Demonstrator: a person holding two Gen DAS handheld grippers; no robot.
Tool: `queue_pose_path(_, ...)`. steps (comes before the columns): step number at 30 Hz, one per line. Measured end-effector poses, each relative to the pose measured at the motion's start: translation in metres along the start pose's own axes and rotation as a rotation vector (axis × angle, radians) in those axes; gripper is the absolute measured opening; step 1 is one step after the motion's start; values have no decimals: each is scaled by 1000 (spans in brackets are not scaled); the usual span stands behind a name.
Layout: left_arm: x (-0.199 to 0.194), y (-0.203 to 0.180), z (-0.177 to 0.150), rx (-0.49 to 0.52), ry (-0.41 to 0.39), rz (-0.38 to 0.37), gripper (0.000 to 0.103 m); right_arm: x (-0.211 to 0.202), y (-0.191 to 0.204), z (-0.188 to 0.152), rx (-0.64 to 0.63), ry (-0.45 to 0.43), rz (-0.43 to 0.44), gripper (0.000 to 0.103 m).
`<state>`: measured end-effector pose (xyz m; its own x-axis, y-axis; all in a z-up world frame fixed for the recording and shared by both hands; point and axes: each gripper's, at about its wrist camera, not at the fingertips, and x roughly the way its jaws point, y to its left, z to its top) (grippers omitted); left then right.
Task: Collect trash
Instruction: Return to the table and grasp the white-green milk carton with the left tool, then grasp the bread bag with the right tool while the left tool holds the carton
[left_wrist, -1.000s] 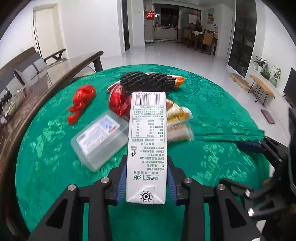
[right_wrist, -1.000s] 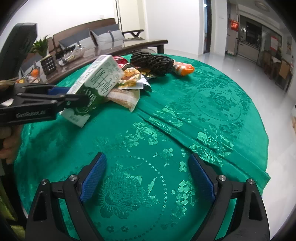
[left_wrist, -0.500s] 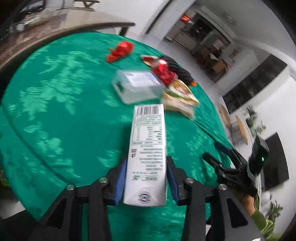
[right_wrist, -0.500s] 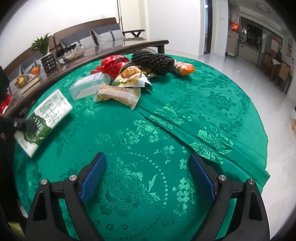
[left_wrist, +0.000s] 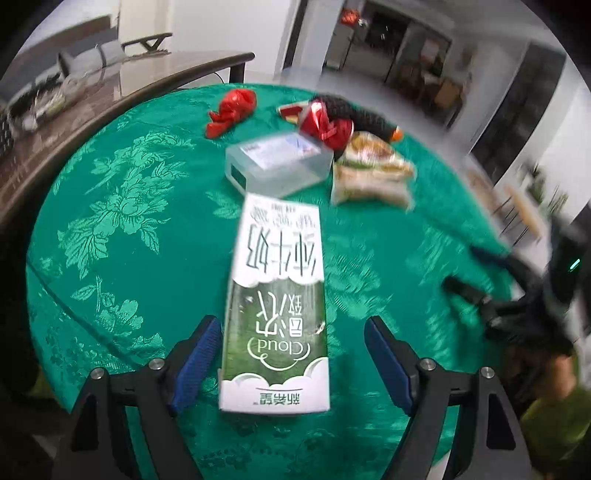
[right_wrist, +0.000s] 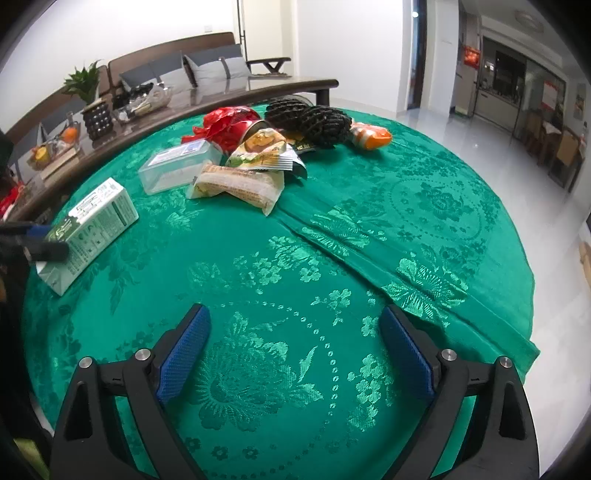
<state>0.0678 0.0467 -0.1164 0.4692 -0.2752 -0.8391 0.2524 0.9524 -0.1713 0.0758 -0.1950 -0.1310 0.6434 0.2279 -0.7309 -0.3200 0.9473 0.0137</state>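
Lying flat on the green tablecloth (left_wrist: 122, 229), one milk carton (left_wrist: 275, 306) sits at lower centre between the spread-apart fingers of the left gripper (left_wrist: 293, 360). Behind it, upper centre: one clear plastic box (left_wrist: 277, 164), two snack packets (left_wrist: 373, 177), red wrappers (left_wrist: 232, 110). The right gripper (right_wrist: 295, 352) gapes over bare cloth.

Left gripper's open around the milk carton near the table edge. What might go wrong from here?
The milk carton lies loose between the open left gripper fingers, close to the table edge; a nudge may tip it off. Its far end nearly touches the clear plastic box, so pushing forward could shove that.
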Motion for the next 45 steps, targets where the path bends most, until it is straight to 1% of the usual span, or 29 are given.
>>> queue_pose_path(4,9,-3,3,26,-10,103,82,0,-2,2,14,9,20,95)
queue_pose_path(6,11,-1,6,27,-23,142,82,-1,-3,4,18,16,30,95)
queue_pose_path(10,11,3,11,19,-60,173,81,5,1,23,-17,21,62,94)
queue_pose_path(11,11,3,12,22,-71,188,79,11,4,31,-43,35,71,94)
queue_pose_path(12,10,3,12,27,-77,201,75,16,7,38,-67,42,73,94)
queue_pose_path(13,10,3,13,32,-79,210,74,21,9,46,-89,37,73,94)
queue_pose_path(16,9,6,15,21,-82,222,74,43,9,68,-95,42,100,93)
queue_pose_path(18,9,12,15,-2,-77,221,74,55,9,77,-86,56,118,86)
queue_pose_path(19,8,14,15,-13,-75,222,74,61,9,81,-87,62,131,74)
queue_pose_path(20,8,17,15,-26,-73,223,74,65,12,84,-94,73,156,58)
queue_pose_path(22,7,24,15,-53,-72,226,74,67,21,84,-121,94,203,44)
queue_pose_path(24,5,31,15,-83,-72,231,74,62,31,78,-142,114,247,39)
queue_pose_path(25,4,34,15,-99,-70,231,74,55,39,72,-150,133,292,37)
queue_pose_path(28,2,42,13,-139,-59,218,74,39,61,51,-181,189,394,37)
queue_pose_path(30,2,44,12,-153,-54,209,74,28,72,40,-202,201,445,48)
queue_pose_path(31,2,44,11,-152,-52,208,74,24,74,38,-199,202,459,56)
queue_pose_path(32,2,43,11,-148,-52,208,74,21,73,39,-193,193,449,60)
queue_pose_path(33,3,41,11,-140,-53,206,74,19,72,42,-187,178,428,62)
queue_pose_path(34,3,40,11,-133,-54,203,74,18,71,48,-191,155,386,66)
queue_pose_path(35,4,37,11,-126,-54,201,74,18,70,55,-206,130,325,69)
queue_pose_path(37,6,33,12,-109,-50,205,74,23,72,73,-242,96,223,69)
queue_pose_path(39,9,31,12,-99,-45,214,74,33,79,90,-270,103,203,69)
queue_pose_path(41,9,31,13,-99,-45,217,74,47,85,103,-286,131,207,69)
queue_pose_path(45,6,36,14,-115,-57,225,74,75,95,114,-307,188,178,67)
